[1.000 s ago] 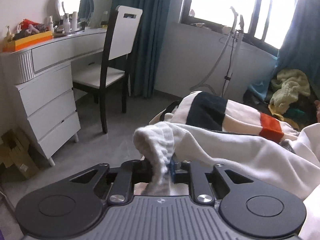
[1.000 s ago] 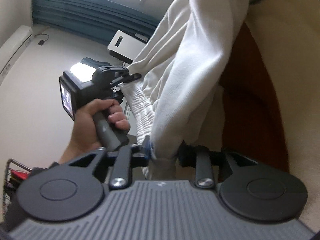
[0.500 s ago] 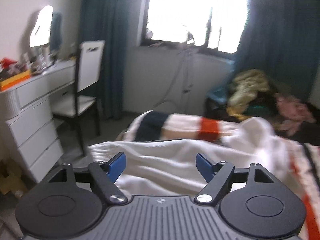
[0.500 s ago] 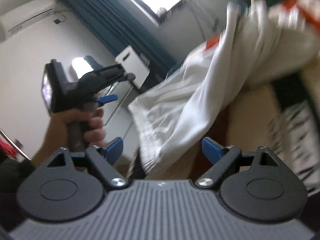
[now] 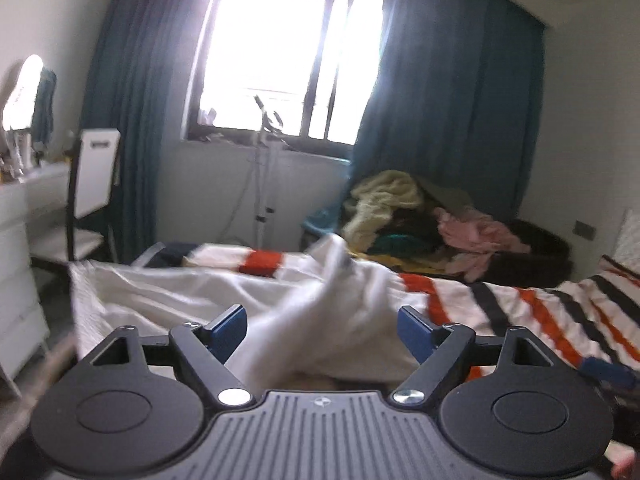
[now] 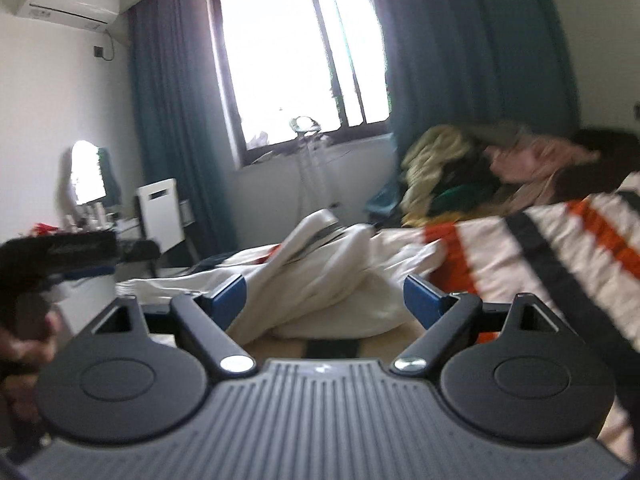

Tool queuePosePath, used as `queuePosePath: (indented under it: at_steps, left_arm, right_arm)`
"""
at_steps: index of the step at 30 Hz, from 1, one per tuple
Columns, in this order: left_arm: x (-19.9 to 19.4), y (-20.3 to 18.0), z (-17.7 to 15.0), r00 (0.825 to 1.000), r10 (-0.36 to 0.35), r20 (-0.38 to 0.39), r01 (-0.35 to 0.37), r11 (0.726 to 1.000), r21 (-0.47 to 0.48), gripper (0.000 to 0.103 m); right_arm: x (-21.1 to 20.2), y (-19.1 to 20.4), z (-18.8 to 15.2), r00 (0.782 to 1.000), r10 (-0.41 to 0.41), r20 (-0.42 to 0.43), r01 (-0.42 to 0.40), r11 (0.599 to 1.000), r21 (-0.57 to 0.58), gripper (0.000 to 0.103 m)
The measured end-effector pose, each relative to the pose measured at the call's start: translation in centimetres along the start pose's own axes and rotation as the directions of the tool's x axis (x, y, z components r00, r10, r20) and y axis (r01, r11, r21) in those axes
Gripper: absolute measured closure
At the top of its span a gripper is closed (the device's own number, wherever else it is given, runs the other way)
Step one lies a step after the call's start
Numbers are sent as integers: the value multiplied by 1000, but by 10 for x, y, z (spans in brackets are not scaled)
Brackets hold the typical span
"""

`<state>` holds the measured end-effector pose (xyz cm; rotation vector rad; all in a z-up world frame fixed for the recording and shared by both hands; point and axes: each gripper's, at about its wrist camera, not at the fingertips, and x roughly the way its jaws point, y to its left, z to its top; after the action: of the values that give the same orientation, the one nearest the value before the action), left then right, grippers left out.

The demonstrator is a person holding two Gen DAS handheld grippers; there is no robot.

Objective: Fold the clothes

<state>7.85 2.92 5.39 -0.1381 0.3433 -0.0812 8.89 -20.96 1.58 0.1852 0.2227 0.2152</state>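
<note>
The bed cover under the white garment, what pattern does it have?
The bed cover is cream with orange and black stripes, seen best in the left wrist view.

A white chair [image 5: 94, 178] stands by the dressing table [image 5: 24, 208]; blue curtains [image 5: 444, 128] flank what seems a window [image 5: 280, 52].

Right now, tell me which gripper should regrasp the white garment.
Left, probably. The left gripper has a raised fold of the white garment between its opening jaws, unpinched. The right gripper, open, faces the same heap slightly farther off.
</note>
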Motion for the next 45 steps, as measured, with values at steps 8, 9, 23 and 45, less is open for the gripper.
queuePosePath:
  at_steps: [8,9,23,45]
  left_arm:
    - [16,-32,-72,999,-8,-50,12,997,71,19]
    - [19,-30,-76,998,-5,-61,10,997,74,19]
    - [124,-36,-60,986,88,-145,-54,973,225,23]
    - [428,-28,51,967,168,-191,-145,981,127,98]
  right_arm:
    - [-2,-32,-28,999,-43,-10,43,998,43,16]
    - [-1,-34,-31,999,-47,-18,48,997,54,16]
    - [-1,-74,-35,990,-116,-80,132,965,226,16]
    - [86,-106,-64,906,-423,28,419,903,93,16]
